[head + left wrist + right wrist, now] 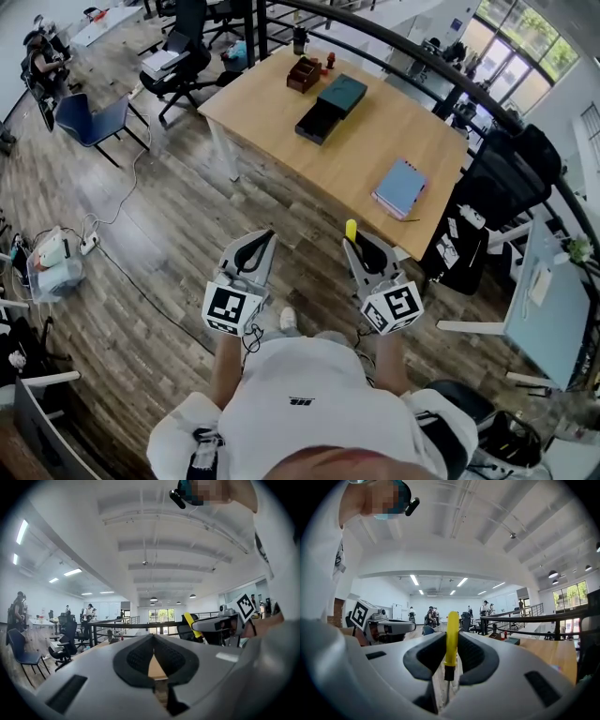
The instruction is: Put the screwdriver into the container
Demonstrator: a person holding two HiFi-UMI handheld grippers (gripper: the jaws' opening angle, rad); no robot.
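My right gripper (357, 240) is shut on a screwdriver (351, 230); its yellow handle sticks up past the fingertips. In the right gripper view the yellow handle (451, 637) stands upright between the dark pads, with the black collar and metal shaft below it. My left gripper (265, 238) is shut with nothing in it, and its pads meet at the tip (153, 637). Both grippers hover over the wooden floor, short of the wooden table (281, 127). On that table lie a black open container (318, 122), a dark teal box (342, 92) and a brown box (303, 73).
A blue notebook (400, 187) lies near the table's right corner. Black office chairs (511, 169) stand to the right and a blue chair (94, 120) to the left. Cables and a power strip (86, 244) lie on the floor at left. A dark railing (441, 66) runs behind the table.
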